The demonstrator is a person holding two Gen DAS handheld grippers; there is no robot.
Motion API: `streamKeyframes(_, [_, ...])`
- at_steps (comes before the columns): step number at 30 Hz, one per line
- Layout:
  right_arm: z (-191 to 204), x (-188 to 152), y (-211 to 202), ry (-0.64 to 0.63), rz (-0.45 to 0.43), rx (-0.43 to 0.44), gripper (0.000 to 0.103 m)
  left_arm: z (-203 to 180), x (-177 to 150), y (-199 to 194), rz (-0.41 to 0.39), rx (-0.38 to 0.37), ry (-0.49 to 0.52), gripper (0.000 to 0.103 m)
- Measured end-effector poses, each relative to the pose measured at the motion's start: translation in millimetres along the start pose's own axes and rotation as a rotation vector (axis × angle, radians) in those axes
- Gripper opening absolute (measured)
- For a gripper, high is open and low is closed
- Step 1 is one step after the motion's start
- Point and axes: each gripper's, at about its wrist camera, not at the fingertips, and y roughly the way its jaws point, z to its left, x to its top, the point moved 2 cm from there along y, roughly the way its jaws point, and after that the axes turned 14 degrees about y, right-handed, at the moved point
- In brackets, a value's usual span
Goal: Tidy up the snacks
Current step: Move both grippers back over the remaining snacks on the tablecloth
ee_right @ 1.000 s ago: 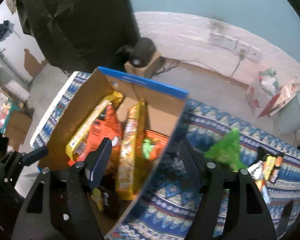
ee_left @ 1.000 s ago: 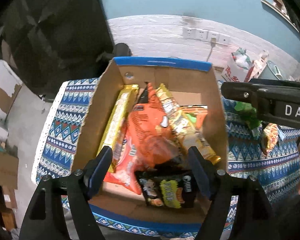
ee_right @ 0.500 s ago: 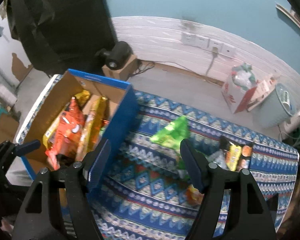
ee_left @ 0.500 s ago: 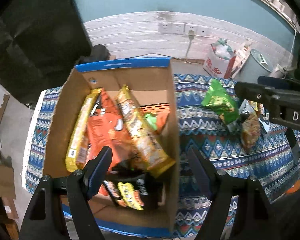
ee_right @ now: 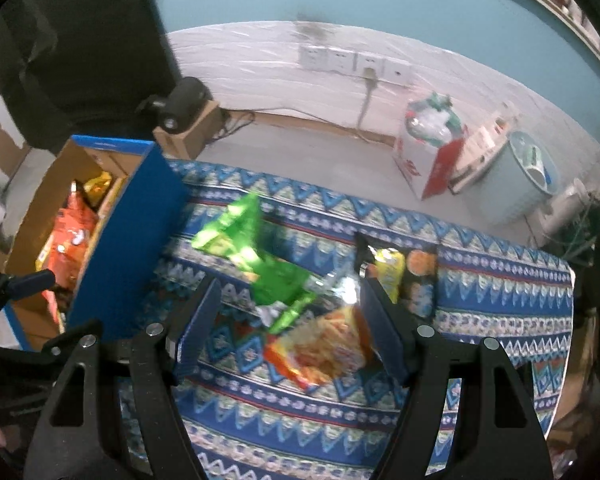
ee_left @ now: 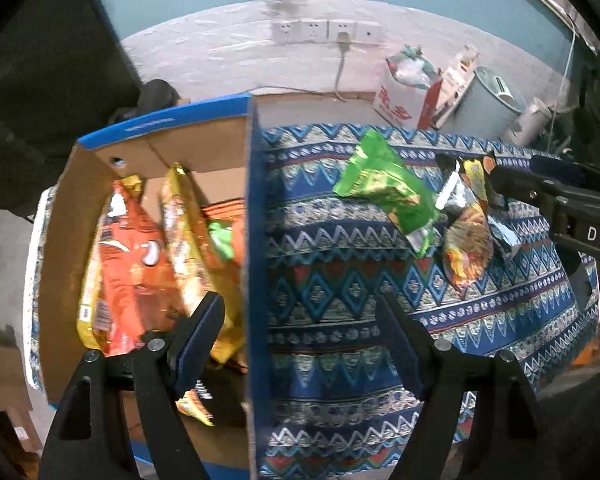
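Note:
A blue cardboard box (ee_left: 256,216) (ee_right: 128,236) on the left holds several snack bags, among them an orange one (ee_left: 128,252) and a yellow one (ee_left: 188,240). On the patterned cloth lie a green bag (ee_left: 384,188) (ee_right: 256,256), an orange-yellow noodle bag (ee_left: 466,244) (ee_right: 328,348) and a black-and-yellow pack (ee_right: 404,276). My left gripper (ee_left: 300,328) is open and empty, straddling the box's right wall. My right gripper (ee_right: 288,316) is open and empty, above the noodle bag and the green bag's end; it also shows in the left wrist view (ee_left: 496,178).
The table is covered with a blue patterned cloth (ee_left: 340,280) (ee_right: 480,320). Behind it on the floor stand a red-and-white bag (ee_right: 428,148), a pale bin (ee_right: 520,176) and a small camera on a carton (ee_right: 184,108). Wall sockets (ee_right: 352,60) sit on the white wall.
Both grippers have swung to the right, away from the box and over the loose snacks on the cloth. Both stay open and empty.

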Motion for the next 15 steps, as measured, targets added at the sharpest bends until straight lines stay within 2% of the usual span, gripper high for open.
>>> streamKeyframes(15, [-80.0, -12.7, 42.7, 0.099, 0.079, -0.115, 0.073, -39.0, 16.4, 40.9, 0.095, -0.060, 0.052, 0.079])
